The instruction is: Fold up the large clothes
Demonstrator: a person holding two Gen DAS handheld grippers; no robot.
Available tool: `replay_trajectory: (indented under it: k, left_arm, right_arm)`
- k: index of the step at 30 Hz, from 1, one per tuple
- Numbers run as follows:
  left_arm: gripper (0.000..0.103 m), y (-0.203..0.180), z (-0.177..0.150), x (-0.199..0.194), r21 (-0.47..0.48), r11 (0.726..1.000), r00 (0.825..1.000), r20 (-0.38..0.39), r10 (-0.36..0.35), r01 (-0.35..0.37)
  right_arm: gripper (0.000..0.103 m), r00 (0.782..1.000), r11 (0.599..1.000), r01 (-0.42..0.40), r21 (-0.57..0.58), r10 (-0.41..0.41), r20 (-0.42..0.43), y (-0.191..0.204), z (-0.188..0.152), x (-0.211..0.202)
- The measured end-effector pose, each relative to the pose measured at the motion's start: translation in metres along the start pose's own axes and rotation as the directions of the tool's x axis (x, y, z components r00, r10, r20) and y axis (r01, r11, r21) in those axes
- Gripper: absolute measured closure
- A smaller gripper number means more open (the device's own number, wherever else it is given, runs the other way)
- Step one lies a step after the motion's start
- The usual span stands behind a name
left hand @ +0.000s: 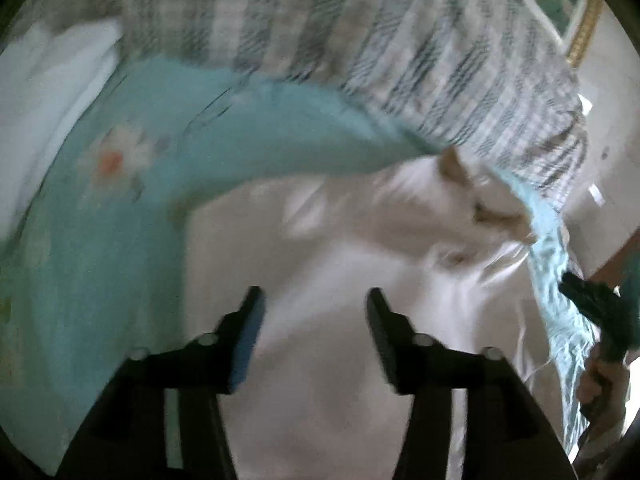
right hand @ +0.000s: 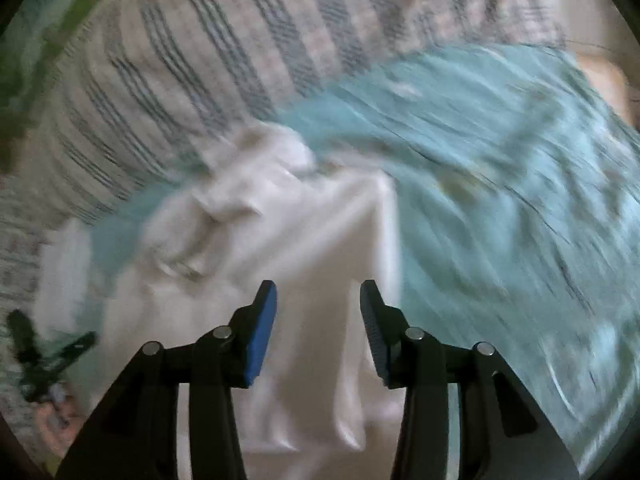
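Left wrist: left tongs (left hand: 316, 300) spread, empty, over white garment (left hand: 340, 272); right tongs (right hand: 318, 294) likewise.

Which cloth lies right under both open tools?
The white garment. The teal flowered sheet lies off to the side, and the checked blanket lies farther back.

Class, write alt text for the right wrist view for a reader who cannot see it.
An open right gripper hangs over a rumpled white garment lying on a teal sheet. A checked blanket lies beyond, and the left gripper shows at the far left; the picture is blurred.
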State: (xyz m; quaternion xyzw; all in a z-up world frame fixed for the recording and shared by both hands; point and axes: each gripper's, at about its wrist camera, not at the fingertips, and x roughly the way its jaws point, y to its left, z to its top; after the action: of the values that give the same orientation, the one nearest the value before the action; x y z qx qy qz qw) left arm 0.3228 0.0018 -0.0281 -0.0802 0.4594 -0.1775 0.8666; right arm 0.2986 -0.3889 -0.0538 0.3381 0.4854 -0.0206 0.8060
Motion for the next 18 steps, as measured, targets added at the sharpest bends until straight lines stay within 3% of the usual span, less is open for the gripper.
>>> replay_trajectory:
  k: [2,7,9,14,15,17,18]
  left_arm:
    - [0.025,-0.029,0.026,0.012,0.064,0.998,1.000,0.007,-0.009,0.009]
    - [0.024,-0.083,0.077,0.065,0.197,0.980,0.999,-0.031,-0.011,0.017]
    - [0.023,-0.097,0.094,0.091,0.222,0.974,0.997,-0.075,-0.032,0.048]
    - [0.024,-0.130,0.127,0.159,0.324,0.945,0.989,-0.145,0.011,0.037]
    - [0.028,-0.136,0.130,0.172,0.347,0.937,0.987,-0.163,0.009,0.049]
    - [0.075,-0.146,0.127,0.190,0.400,0.913,0.978,-0.209,0.009,0.077]
    - [0.098,-0.148,0.124,0.195,0.410,0.908,0.972,-0.235,0.009,0.090]
  right_arm:
    - [0.035,0.999,0.999,-0.043,-0.019,0.043,0.018,0.009,0.027,0.015]
    - [0.034,0.997,0.998,-0.061,-0.025,0.060,-0.039,0.017,0.071,0.067]
    - [0.034,0.996,0.997,-0.063,-0.038,0.060,-0.071,0.020,0.076,0.082]
    - [0.036,0.990,0.992,-0.090,-0.085,0.080,-0.117,0.026,0.088,0.116]
    - [0.052,0.990,0.990,-0.087,-0.107,0.074,-0.117,0.028,0.090,0.121]
    - [0.089,0.989,0.988,-0.082,-0.130,0.065,-0.131,0.032,0.093,0.128]
    - [0.092,0.990,0.987,-0.085,-0.134,0.068,-0.125,0.034,0.094,0.129]
